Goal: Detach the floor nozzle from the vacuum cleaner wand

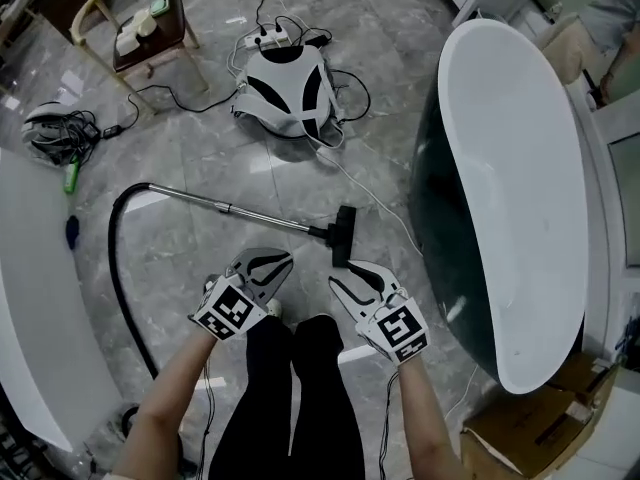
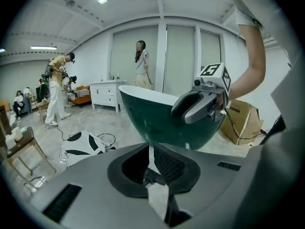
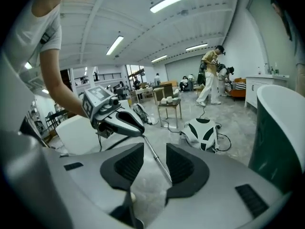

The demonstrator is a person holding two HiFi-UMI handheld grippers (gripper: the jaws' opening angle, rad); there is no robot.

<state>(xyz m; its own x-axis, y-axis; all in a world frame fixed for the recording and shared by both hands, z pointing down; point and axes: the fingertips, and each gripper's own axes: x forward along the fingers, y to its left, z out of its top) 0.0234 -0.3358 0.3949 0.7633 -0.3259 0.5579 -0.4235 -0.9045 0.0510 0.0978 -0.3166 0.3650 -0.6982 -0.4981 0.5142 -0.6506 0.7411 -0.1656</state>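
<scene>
1. Where the grey marble floor (image 1: 200,158) filled most of the head view, a large oval bathtub, dark green outside and white inside (image 1: 520,168), took up the right side.
2. A white-and-black canister vacuum body (image 1: 288,86) sat at upper centre, and its black ribbed hose (image 1: 113,258) curved down the left.
3. The slim chrome wand (image 1: 262,214) ran from that hose to the centre and ended in the black plastic floor nozzle (image 1: 343,236). The nozzle lay on the floor just left of the tub, still joined to the wand.
4. Below it, the left gripper (image 1: 268,265) was clenched with nothing inside. The right gripper (image 1: 350,276) stood released and empty, near the nozzle but apart from it.
5. The reach looked barely begun. A clean job would likely need the left jaws spread to pin the wand near the joint, while the right took the nozzle's neck and pulled straight along the tube, not sideways.
</scene>
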